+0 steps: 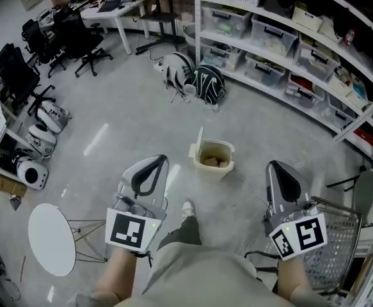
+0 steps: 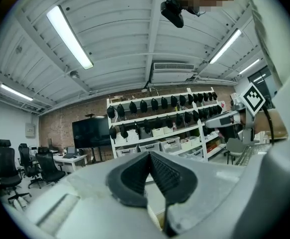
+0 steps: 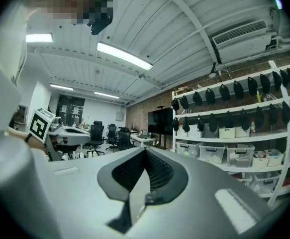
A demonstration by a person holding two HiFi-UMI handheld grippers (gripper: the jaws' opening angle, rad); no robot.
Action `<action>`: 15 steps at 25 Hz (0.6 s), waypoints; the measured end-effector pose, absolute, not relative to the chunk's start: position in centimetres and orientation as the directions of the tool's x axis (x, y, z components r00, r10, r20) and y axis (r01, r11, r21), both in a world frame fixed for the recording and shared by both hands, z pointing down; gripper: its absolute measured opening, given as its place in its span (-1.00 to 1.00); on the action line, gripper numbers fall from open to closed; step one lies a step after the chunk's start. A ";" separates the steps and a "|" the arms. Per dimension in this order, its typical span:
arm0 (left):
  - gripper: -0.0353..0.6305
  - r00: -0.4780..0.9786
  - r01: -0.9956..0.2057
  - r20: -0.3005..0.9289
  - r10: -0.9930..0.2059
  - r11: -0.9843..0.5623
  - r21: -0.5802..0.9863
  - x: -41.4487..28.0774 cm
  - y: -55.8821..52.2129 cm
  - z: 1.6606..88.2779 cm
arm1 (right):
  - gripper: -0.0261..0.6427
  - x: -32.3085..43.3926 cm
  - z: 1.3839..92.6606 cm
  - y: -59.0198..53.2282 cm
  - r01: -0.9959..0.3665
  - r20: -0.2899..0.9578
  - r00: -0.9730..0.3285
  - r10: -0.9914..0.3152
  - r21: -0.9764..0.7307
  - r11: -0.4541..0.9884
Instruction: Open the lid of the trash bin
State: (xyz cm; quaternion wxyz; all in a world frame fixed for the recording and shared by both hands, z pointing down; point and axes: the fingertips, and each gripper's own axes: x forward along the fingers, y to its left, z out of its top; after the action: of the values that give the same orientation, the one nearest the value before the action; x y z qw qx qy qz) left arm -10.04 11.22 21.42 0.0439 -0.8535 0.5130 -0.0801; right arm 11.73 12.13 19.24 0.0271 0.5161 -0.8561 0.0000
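The small cream trash bin (image 1: 212, 159) stands on the grey floor ahead of me, its lid (image 1: 199, 140) tipped up at its left side and brown contents showing inside. My left gripper (image 1: 150, 173) is held to the bin's lower left, jaws shut on nothing. My right gripper (image 1: 283, 179) is held to the bin's lower right, also shut and empty. Both are well apart from the bin. In the left gripper view the gripper (image 2: 149, 169) points up at the shelves and ceiling; in the right gripper view the gripper (image 3: 145, 172) does the same. The bin is hidden in both.
White shelving (image 1: 288, 43) with storage boxes runs along the right. Backpacks (image 1: 198, 80) lie on the floor beyond the bin. A round white table (image 1: 50, 238) is at my left, a wire cart (image 1: 341, 243) at my right. Office chairs (image 1: 77, 40) stand far left. My shoe (image 1: 187, 208) is near the bin.
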 end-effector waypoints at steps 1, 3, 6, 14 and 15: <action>-0.89 0.461 -0.868 0.098 -0.882 -0.471 -0.155 -10.6 9.7 21.5 | -0.91 11.1 19.3 10.6 -0.884 0.053 -0.465 -0.884 0.026 0.466; -0.89 0.463 -0.868 0.107 -0.880 -0.475 -0.148 -11.7 6.6 21.7 | -0.91 10.0 19.4 7.5 -0.886 0.066 -0.461 -0.885 0.024 0.463; -0.89 0.469 -0.864 0.123 -0.875 -0.483 -0.144 -13.0 2.0 22.0 | -0.91 8.7 19.6 2.8 -0.887 0.083 -0.458 -0.885 0.017 0.461; -0.89 0.493 -0.849 0.150 -0.857 -0.511 -0.132 -15.4 -8.2 23.2 | -0.91 5.5 20.6 -7.5 -0.893 0.114 -0.447 -0.887 0.002 0.450; -0.89 0.495 -0.848 0.153 -0.855 -0.514 -0.129 -15.6 -9.1 23.3 | -0.91 5.2 20.8 -8.4 -0.893 0.117 -0.446 -0.887 0.002 0.450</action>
State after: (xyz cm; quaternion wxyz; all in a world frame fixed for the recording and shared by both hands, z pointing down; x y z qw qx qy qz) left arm -15.61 -9.10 23.35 0.0183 -0.8644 0.4926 -0.0990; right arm 5.23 -8.36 20.77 0.0504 0.5237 -0.8499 0.0297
